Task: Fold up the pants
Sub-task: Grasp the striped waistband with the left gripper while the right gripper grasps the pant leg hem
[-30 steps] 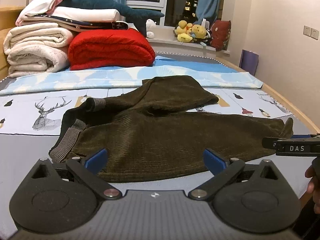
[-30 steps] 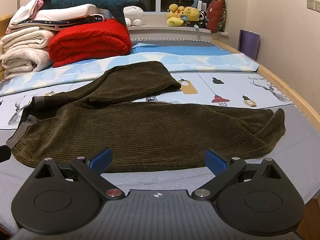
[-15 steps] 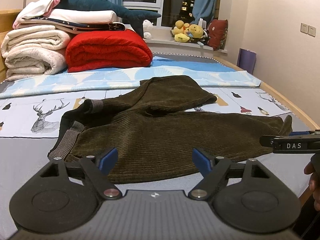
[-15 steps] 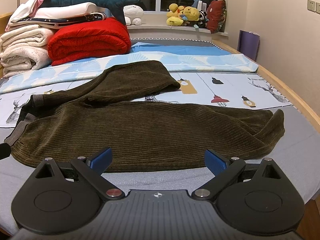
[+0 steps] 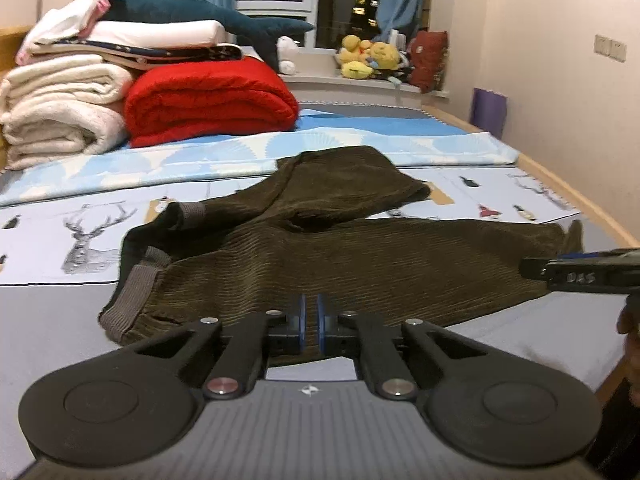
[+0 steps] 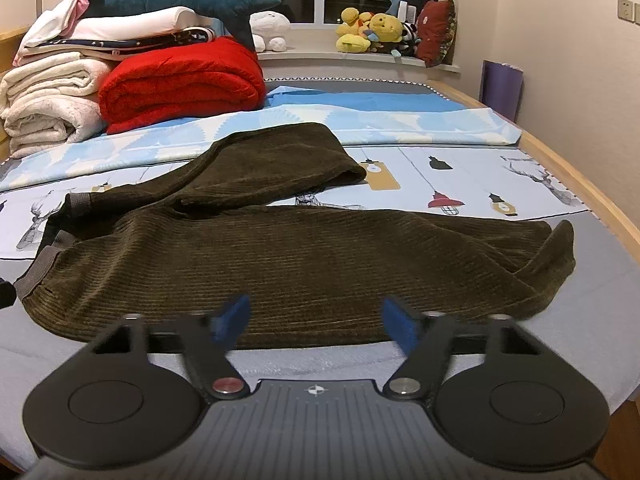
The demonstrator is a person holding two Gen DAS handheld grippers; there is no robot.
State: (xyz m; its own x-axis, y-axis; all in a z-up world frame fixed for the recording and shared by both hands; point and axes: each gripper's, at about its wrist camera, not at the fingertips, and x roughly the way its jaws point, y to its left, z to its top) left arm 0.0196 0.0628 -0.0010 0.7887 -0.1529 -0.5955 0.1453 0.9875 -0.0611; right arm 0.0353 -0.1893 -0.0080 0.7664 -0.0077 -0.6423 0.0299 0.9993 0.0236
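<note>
Dark olive corduroy pants (image 5: 340, 256) lie on the bed, waistband at the left, one leg stretched to the right, the other leg bent back toward the far side. They also show in the right wrist view (image 6: 304, 256). My left gripper (image 5: 311, 322) is shut and empty, just before the pants' near edge. My right gripper (image 6: 316, 316) is open and empty, its blue fingertips blurred, before the near edge of the stretched leg. The right gripper's side (image 5: 584, 276) shows at the right of the left wrist view, near the leg's cuff (image 6: 560, 248).
The bed (image 6: 480, 168) has a printed sheet and a wooden edge on the right. A red blanket (image 5: 208, 100), white folded blankets (image 5: 60, 112) and a plush shark (image 5: 192, 12) are stacked at the far left. Plush toys (image 6: 368, 28) sit on the windowsill.
My left gripper has closed from wide open to shut. My right gripper's fingers have moved inward and are blurred. The pants have not moved.
</note>
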